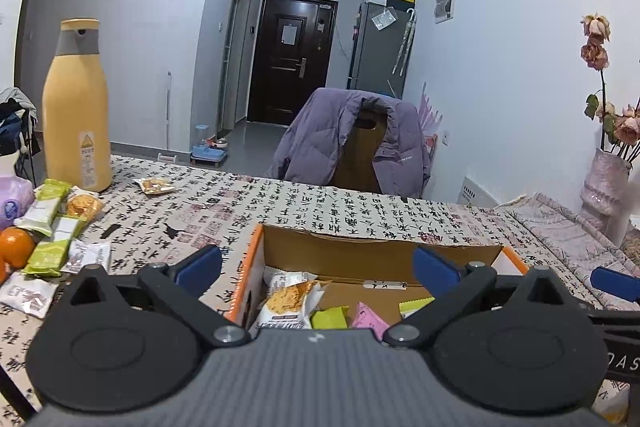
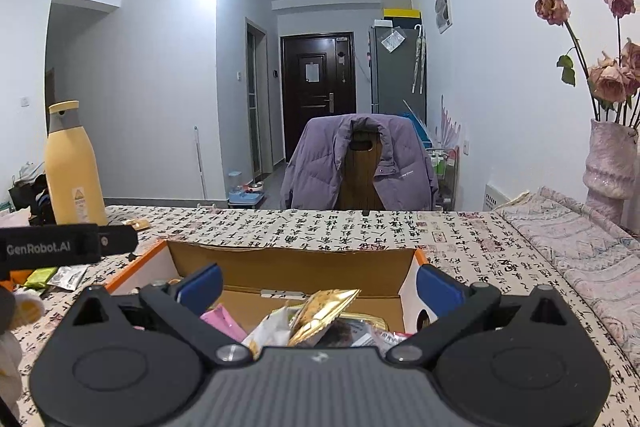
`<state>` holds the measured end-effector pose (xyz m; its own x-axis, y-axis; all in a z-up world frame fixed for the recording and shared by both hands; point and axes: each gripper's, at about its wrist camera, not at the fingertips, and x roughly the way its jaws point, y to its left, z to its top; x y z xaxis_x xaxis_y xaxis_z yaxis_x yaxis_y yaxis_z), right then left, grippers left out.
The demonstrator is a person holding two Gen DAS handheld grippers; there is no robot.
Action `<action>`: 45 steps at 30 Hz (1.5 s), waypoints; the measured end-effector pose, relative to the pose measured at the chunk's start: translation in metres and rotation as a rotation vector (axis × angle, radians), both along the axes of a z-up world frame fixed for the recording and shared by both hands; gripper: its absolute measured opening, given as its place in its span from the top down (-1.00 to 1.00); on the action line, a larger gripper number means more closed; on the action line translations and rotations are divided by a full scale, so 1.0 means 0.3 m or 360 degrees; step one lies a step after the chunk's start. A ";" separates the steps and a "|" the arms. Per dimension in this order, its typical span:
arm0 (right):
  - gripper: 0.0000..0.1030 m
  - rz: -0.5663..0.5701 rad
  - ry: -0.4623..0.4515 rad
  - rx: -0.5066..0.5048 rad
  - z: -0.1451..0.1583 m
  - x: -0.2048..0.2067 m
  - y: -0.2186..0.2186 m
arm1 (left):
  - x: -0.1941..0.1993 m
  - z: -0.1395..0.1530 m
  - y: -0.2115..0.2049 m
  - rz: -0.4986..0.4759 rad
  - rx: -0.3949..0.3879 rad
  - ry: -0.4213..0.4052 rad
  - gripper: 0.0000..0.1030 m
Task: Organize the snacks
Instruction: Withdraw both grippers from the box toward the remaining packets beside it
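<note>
Snacks: part already in cardboard box mid-tabletop, e.g. cracker pack, green pack, pink pack; gold-foil pack sticking up on right side of pile. Rest loose on tabletop at left: green bars, round cracker pack, white sachets, one small pack farther back near yellow bottle; orange fruit beside them. Left gripper w/ fingers spread wide, nothing held, hovering over box's near-left corner. Right gripper likewise spread, empty, above box interior. Step in hand, prob.: fetch next loose pack w/ left. Best done by swinging left toward pile, picking outermost flat pack first, approaching low & pinching across short width, not by crinkly seam. Worth avoiding orange fruit (rolls) & bottle (tall, tippy). Lift clear of box wall before crossing, drop into emptier back-right area, not on gold pack already perched high. Right gripper better parked aside so no clash over box. Far small pack by bottle best left for last.
</note>
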<state>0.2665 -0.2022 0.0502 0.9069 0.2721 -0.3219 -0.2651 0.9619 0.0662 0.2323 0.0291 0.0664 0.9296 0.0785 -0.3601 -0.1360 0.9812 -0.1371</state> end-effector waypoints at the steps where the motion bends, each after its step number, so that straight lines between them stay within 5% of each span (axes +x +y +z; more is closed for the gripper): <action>1: -1.00 0.0001 -0.0001 -0.0001 0.004 -0.016 0.001 | -0.015 0.004 0.003 0.0004 0.0002 -0.0004 -1.00; 24: -1.00 0.0031 0.0065 -0.0056 -0.056 -0.327 0.052 | -0.358 -0.080 0.092 -0.0041 0.0073 0.0044 -1.00; 45: -1.00 0.0033 0.0290 -0.0133 -0.194 -0.377 0.115 | -0.432 -0.276 0.192 -0.0121 0.0001 0.0218 -1.00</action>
<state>0.1534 -0.1678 -0.0080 0.8261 0.2558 -0.5022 -0.2760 0.9605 0.0352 0.1026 0.0867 -0.0165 0.8751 0.0101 -0.4837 -0.0786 0.9895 -0.1215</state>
